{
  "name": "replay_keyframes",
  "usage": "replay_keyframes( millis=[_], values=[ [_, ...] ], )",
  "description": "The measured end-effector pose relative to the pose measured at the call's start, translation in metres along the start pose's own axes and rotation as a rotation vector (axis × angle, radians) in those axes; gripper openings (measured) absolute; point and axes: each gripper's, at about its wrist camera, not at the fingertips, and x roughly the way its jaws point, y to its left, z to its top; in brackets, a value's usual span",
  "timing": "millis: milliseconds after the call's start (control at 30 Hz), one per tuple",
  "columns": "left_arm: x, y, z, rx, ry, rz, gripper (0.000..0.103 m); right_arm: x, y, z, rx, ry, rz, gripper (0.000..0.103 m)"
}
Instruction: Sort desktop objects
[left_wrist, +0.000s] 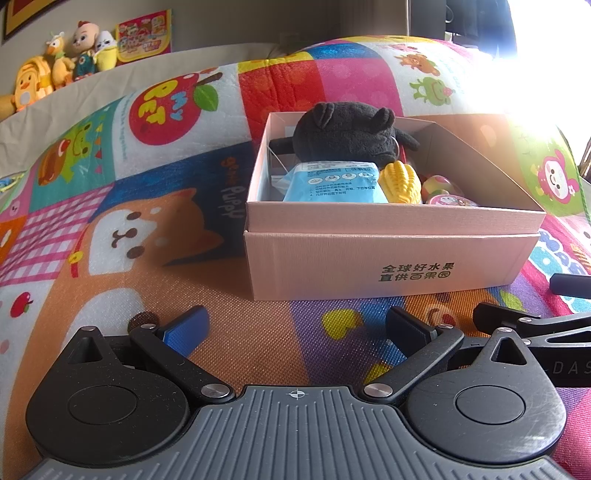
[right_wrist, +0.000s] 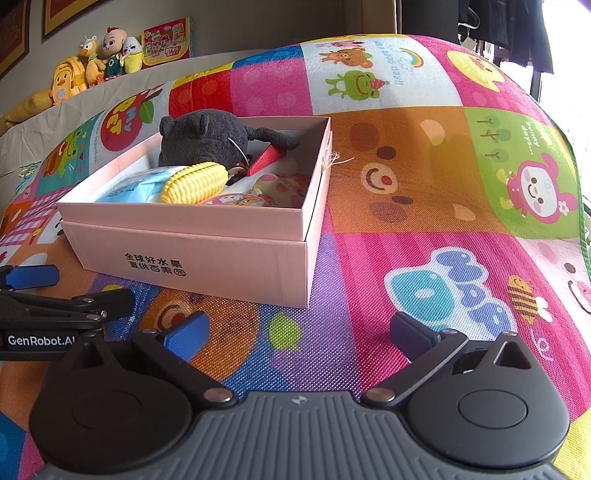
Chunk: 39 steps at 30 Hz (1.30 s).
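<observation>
Both our grippers, left gripper (left_wrist: 295, 332) and right gripper (right_wrist: 297, 334), hovered with jaws apart and empty.
Toy corn (right_wrist: 194, 182) and black plush (left_wrist: 349, 134) lay boxed at twelve o'clock in the pink box (right_wrist: 207, 218); sorting looked finished, so next we'd withdraw.

- Strong daylight is admitted from the upper right of both views; in the left wrist view the top right corner is blown out to white.
- The far right corner of the pink box (left_wrist: 391, 254) and the play mat (left_wrist: 110, 229) beside it are washed out by that glare.
- A pale haze is spread over the right half of the left wrist view; colours in the right wrist view are kept saturated.
- Soft shadows are cast to the left of the box and inside its left wall.
- Straight edges are bowed by fisheye distortion, and the mat is curved towards the picture edges.
- The plush toys (right_wrist: 99, 59) at the far upper left are rendered slightly soft.
</observation>
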Motion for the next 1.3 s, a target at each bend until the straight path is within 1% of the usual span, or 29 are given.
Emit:
replay_keyframes(
  millis=[1300],
  values=[
    [-0.0009, -0.0006, -0.0009, 0.001, 0.0, -0.001, 0.103, -0.0004, 0.0006, -0.0001, 0.002, 0.001, -0.001, 0.103]
  ],
)
